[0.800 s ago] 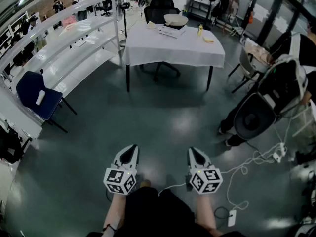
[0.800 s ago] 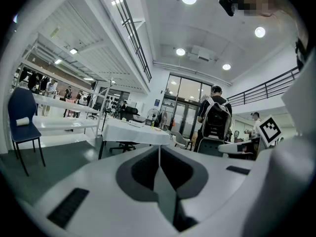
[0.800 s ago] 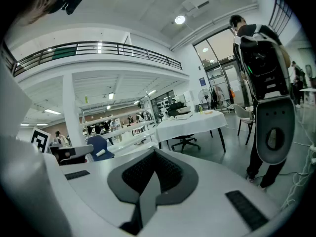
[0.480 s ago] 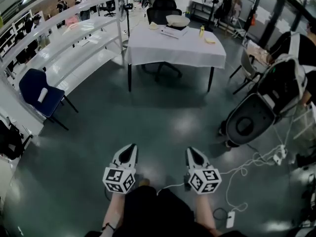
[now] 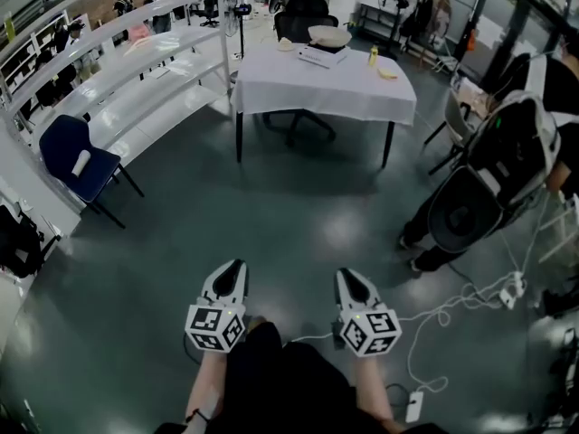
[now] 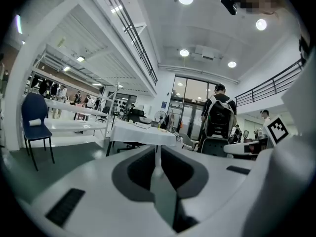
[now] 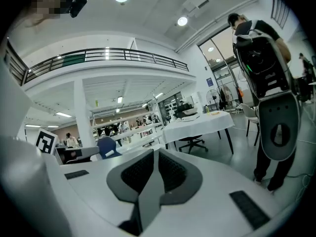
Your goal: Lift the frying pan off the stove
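Left tool and right tool each have jaws pressed together, gripping nothing. They hang side by side over the floor, well apart from the desk. The pan sits near the desk's far edge.

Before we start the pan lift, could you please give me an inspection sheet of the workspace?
Surface: white-clothed table, far ahead across the grey floor.
Job's things: pale pan-like vessel on the table; stove not clearly made out.
Clutter: yellow bottle on the table.
Grippers: left gripper and right gripper both shut, empty, held low, far from the table.
Cables: white cable and power strip on the floor at right.
Surroundings: blue chair and shelving at left; person with backpack at right.
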Available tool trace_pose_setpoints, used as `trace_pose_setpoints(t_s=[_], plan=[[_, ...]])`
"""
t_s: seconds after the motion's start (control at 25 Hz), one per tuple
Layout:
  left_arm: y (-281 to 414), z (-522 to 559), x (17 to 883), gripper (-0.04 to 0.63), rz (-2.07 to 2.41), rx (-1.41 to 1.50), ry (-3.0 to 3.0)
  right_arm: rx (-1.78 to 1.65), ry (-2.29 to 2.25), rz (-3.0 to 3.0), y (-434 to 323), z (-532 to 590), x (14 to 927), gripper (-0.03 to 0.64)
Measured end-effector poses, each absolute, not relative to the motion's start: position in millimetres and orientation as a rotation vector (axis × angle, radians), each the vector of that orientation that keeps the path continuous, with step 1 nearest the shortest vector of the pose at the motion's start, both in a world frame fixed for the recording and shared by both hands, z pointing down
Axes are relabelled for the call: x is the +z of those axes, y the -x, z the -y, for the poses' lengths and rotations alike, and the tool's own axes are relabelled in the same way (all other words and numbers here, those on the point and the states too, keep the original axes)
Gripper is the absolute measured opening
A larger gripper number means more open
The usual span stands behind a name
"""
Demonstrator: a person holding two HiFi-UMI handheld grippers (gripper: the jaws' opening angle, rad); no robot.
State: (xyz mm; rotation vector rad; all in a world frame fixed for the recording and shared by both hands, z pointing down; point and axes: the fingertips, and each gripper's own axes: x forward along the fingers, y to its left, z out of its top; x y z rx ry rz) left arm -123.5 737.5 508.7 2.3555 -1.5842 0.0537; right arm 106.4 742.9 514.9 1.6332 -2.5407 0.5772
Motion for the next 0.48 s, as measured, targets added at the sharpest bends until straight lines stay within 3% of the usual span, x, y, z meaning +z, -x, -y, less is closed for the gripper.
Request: trace_pose_setpoints(t_s=[0.08,0.12,0.16,0.24,0.48], plan=[[122.5,-738.8,508.6,0.068,1.587,0.031,-2.337,0.588,-1.617,2.573,-106.3,-743.4,511.8,0.022],[121.5,-738.8,508.3,0.169,1.58,0.021,-2.33,0.594,-1.599,2.59,-105.0,-743.5,510.4,0.078],[120.7,-738.4,507.8,0.227,1.576,0.009,-2.324,0.597,-1.578,2.602,-103.5,-743.4,509.9,0.185],[120.3,-736.6,506.3,0.251,1.585,-0.012,-2.312,0.588,-1.552,2.598,-102.3,-742.2,511.8,0.269],[108.4,-718.8,510.9,0.265,1.554,0.029,-2.346,0.589,-1.544,2.579,-107.2,-727.8,520.2,0.282]])
